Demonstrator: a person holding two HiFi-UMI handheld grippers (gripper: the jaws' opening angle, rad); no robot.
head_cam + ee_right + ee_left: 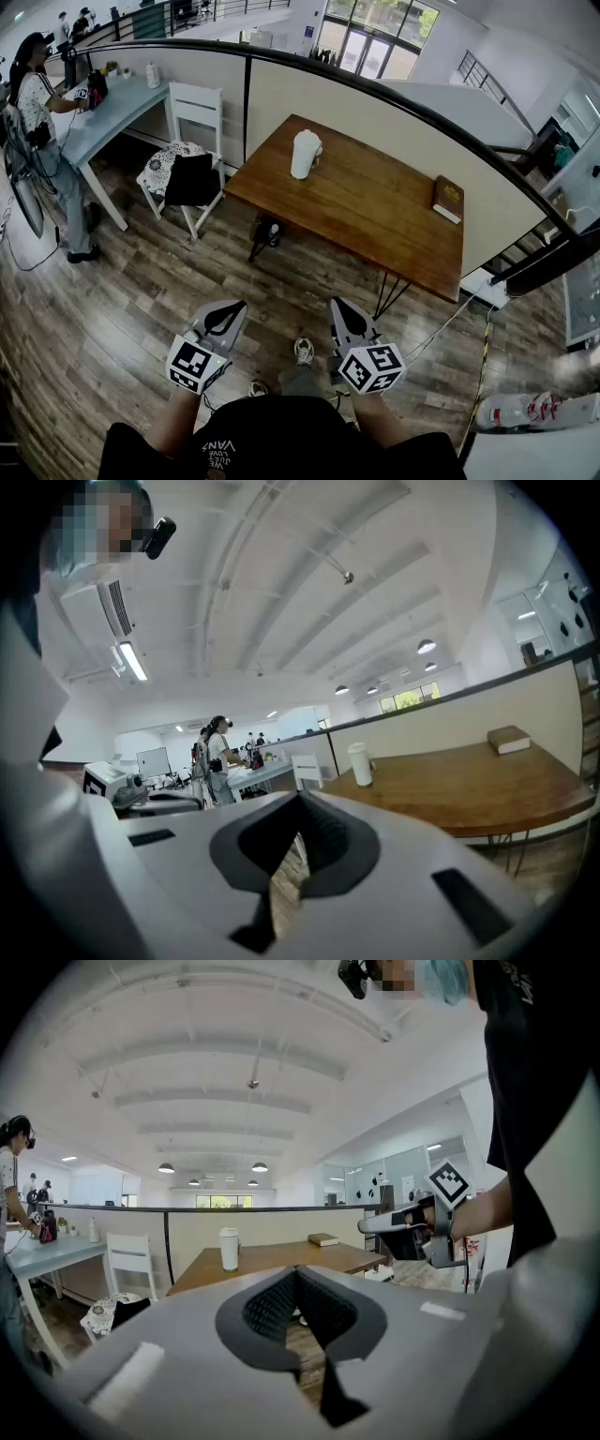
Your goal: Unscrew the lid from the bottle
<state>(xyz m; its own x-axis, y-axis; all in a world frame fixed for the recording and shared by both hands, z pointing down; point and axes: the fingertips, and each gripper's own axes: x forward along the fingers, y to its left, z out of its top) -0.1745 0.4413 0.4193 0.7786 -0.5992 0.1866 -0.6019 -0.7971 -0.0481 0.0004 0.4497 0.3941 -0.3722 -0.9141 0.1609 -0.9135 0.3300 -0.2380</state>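
**Bottle (304, 156) stands on the table (375, 202), far from both shut grippers**

The white bottle stands straight up near the far left corner of the brown wooden table. Its lid (307, 137) sits on top. The bottle stands alone, with bare wood all round it.

A brown book (447, 199) lies flat at the right end of the table, well apart from the bottle. A white chair (194, 105) stands just beside the left end of the table. A dark cloth (192, 180) lies over its seat. A low wall (309, 94) with a dark top runs behind the table.

Further left, a person (37, 108) stands at a pale blue table (105, 114).

The two grippers are held low over the wooden floor (122, 300), well apart from the brown table. Both point toward it. The left hand-held gripper (234, 311) has its jaws pressed together. The right hand-held gripper (339, 309) has its jaws pressed together too. The two are near each other, side by side but not touching. Each one has a cube with black and white squares on it.
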